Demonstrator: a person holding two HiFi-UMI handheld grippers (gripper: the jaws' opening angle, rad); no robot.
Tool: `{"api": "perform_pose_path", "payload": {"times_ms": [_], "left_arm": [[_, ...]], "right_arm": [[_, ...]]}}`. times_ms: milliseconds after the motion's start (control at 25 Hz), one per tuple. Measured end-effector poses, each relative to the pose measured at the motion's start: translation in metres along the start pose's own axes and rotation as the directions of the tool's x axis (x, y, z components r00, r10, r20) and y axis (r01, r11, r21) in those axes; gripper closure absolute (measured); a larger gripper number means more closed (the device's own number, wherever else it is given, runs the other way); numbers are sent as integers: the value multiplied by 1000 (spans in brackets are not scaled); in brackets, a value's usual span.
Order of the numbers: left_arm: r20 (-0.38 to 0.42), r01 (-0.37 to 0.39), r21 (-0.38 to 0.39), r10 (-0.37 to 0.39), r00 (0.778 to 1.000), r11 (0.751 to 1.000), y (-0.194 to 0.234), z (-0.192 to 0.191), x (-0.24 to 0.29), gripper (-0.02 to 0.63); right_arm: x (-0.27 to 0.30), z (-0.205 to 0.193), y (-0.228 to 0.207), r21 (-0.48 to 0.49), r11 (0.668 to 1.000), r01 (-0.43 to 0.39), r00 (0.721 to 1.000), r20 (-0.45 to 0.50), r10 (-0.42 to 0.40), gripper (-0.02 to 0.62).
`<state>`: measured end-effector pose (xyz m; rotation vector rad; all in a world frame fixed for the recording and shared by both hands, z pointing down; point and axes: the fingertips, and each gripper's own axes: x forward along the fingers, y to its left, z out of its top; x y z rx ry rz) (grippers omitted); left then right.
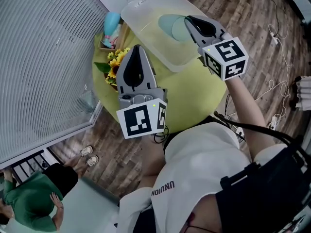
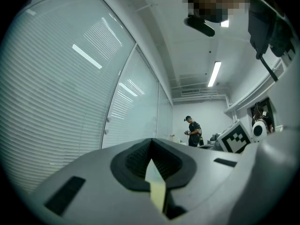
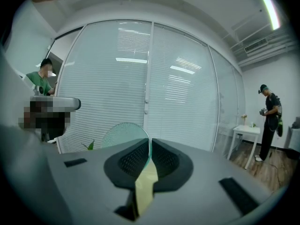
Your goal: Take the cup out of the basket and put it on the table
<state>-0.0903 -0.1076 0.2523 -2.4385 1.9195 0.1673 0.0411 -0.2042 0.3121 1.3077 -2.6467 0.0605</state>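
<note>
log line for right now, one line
step: cup removal | right gripper: jaws shut on cup, at basket | left gripper: jaws shut, empty | table: cup not yet down

- The cup (image 1: 172,27) is pale green and see-through. It is tipped on its side, its thin wall pinched between the closed jaws of the right gripper (image 1: 190,23) at the cup's 3 o'clock.
- From the head view it shows over the middle of the basket (image 1: 146,30); whether it touches the floor of the basket cannot be told.
- The basket is a clear plastic tub with rounded corners, set askew.
- It stands on the round yellow-green desk (image 1: 194,91), toward the desk's 12 o'clock edge.
</note>
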Motion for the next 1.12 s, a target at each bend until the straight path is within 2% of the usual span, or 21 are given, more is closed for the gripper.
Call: {"api": "perform_pose_path", "payload": {"times_ms": [360, 1120], "left_arm": [[0, -29, -7, 29, 1000, 1000, 3, 2, -4, 594], [1, -30, -10, 30, 1000, 1000, 0, 3, -7, 594]], "right_arm": [[-6, -1, -4, 7, 1000, 3, 1000, 2, -3, 558], [-8, -3, -3, 5, 1000, 6, 1000, -2, -6, 559]]}}
